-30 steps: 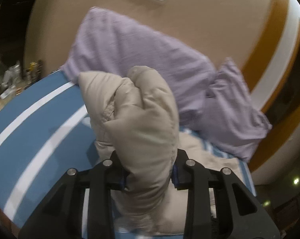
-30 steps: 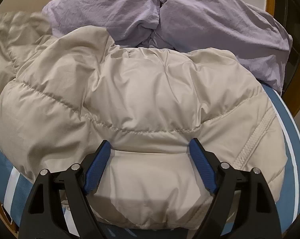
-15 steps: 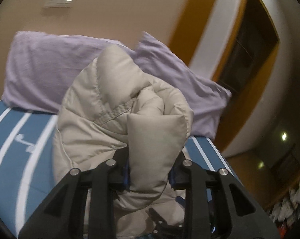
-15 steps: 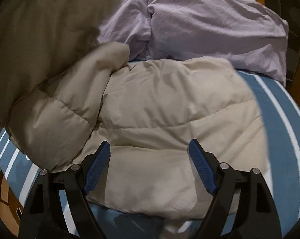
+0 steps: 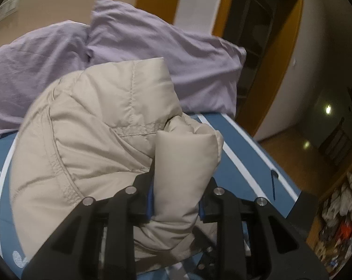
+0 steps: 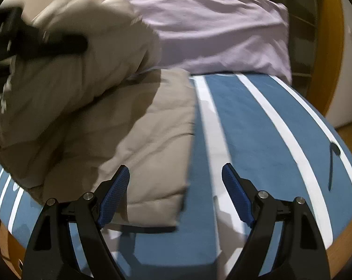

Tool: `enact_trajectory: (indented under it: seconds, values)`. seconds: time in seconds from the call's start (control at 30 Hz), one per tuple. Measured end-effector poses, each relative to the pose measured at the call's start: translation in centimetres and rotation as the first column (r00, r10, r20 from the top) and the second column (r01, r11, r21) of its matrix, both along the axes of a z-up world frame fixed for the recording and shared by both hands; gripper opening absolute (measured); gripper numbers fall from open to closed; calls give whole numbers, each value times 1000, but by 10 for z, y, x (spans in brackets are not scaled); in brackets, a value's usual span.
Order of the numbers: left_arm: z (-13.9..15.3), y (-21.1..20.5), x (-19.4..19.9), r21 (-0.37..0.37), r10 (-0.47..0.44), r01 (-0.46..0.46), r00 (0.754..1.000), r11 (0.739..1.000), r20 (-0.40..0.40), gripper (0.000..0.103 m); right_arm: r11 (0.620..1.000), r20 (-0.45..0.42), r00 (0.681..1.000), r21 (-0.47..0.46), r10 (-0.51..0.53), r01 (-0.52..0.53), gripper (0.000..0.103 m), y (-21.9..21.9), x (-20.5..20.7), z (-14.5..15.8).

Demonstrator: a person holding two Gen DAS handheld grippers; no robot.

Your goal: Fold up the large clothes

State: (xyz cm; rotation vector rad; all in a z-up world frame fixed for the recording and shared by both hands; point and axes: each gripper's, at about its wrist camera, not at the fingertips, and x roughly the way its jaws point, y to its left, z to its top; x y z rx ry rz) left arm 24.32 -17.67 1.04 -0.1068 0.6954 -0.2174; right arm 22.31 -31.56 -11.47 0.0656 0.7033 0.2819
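A beige puffer jacket [image 5: 94, 128] lies on the blue bed with white stripes [image 6: 257, 126]. My left gripper [image 5: 176, 200] is shut on a thick fold of the jacket and holds it raised above the rest of the garment. In the right wrist view the jacket [image 6: 120, 135] covers the left half of the bed, with the lifted part at upper left under the blurred left gripper [image 6: 47, 44]. My right gripper [image 6: 176, 193] is open and empty, above the jacket's right edge and the bare sheet.
Two lilac pillows [image 5: 152, 46] lie at the head of the bed against a beige wall; they also show in the right wrist view [image 6: 222, 28]. An orange door frame [image 5: 281, 70] and wooden floor [image 5: 304, 151] lie to the right, past the bed edge.
My left gripper has carried the held jacket fold to the right across the garment. My right gripper has drawn back and right, off the jacket, so bare striped sheet now shows.
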Motion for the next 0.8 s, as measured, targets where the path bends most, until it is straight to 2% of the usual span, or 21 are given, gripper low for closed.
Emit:
enact_trajectory:
  seconds: [0.1, 0.17, 0.33, 0.53, 0.63, 0.8]
  values:
    - [-8, -23, 5, 66, -23, 24, 1000, 998, -10, 28, 999, -22, 999, 39, -23, 24, 83, -16, 1, -2]
    - [-7, -32, -1, 111, -38, 37, 999, 993, 12, 31, 998, -18, 999, 40, -41, 42, 83, -22, -1, -1]
    - [8, -22, -17, 110, -50, 44, 997, 993, 55, 56, 996, -10, 997, 53, -75, 76, 83, -30, -4, 6]
    - [38, 11, -37, 69, 2, -9, 994, 998, 106, 67, 992, -6, 996, 88, -87, 87, 83, -34, -7, 14]
    - [53, 28, -47, 90, 48, -62, 987, 994, 152, 71, 992, 1, 996, 89, -85, 85, 83, -32, -8, 17]
    - [60, 59, -44, 129, 142, -163, 977, 978, 162, 71, 993, 16, 997, 92, -81, 79, 83, -29, -15, 23]
